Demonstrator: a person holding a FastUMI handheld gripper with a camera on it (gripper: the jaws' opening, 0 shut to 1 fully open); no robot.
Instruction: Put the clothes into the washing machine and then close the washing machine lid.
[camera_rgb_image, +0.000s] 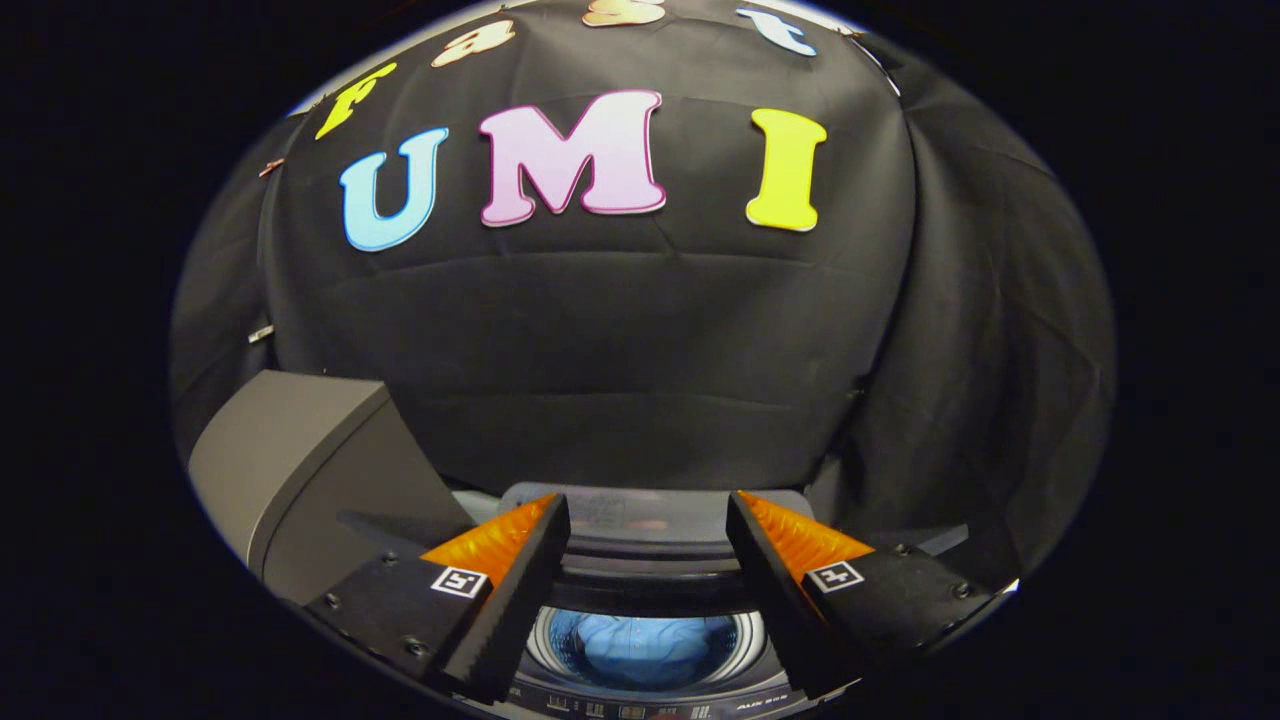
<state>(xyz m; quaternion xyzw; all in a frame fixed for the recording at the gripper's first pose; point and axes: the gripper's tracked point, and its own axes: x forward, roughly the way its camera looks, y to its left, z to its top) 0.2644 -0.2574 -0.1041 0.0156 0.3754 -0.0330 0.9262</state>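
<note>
**Gripper above the open washer**

Your gripper hangs with its fingers spread apart and nothing between them. Below and between them sits the washing machine, its drum holding blue clothes. The lid stands raised just beyond the fingertips. A gray box sits to the left.

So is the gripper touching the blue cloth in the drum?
Apart. The gripper view shows the gripper open, its fingers spread with nothing between them, while the blue cloth lies well below inside the drum.
</note>
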